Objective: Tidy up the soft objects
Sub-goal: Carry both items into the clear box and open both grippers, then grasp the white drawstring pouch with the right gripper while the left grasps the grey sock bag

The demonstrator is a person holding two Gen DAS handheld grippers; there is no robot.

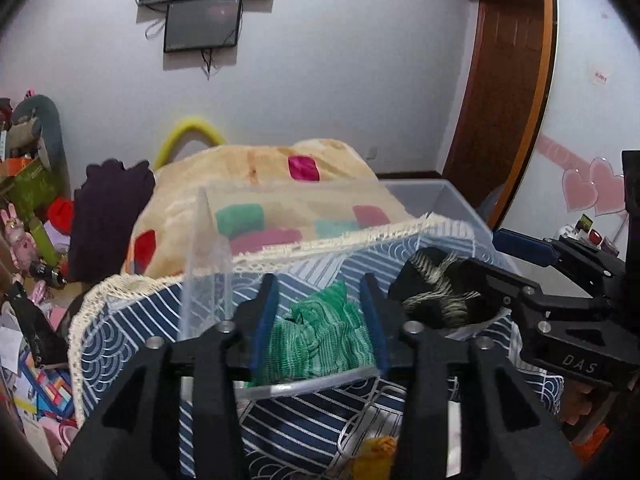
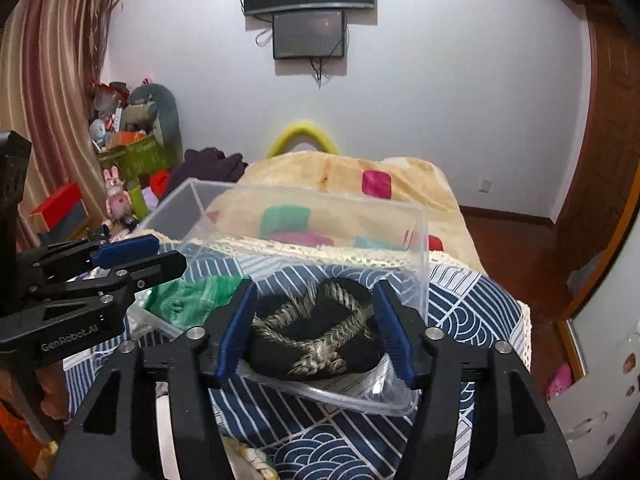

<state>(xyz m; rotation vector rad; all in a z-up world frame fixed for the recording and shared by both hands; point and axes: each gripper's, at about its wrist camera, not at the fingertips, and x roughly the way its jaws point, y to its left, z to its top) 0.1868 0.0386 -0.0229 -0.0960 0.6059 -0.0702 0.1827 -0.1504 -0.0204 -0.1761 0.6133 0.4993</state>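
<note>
A clear plastic bin [image 1: 208, 264] [image 2: 420, 248] stands on a blue patterned cloth. A crumpled green cloth [image 1: 324, 332] [image 2: 192, 300] lies in its left part. A black cloth with a grey fringe [image 2: 316, 328] [image 1: 444, 292] lies in its right part. My left gripper [image 1: 320, 292] is open, its blue pads on either side of the green cloth, over the bin's near rim. My right gripper [image 2: 316, 308] is open, its pads on either side of the black cloth. Each gripper also shows from the side in the other's view.
The blue cloth [image 2: 472, 312] with a lace edge covers the table. Behind it is a bed with a beige patterned blanket [image 2: 340, 184] and a dark purple garment [image 1: 108, 208]. Toys and boxes [image 2: 128, 152] are piled at the left. A wooden door [image 1: 508, 80] is at the right.
</note>
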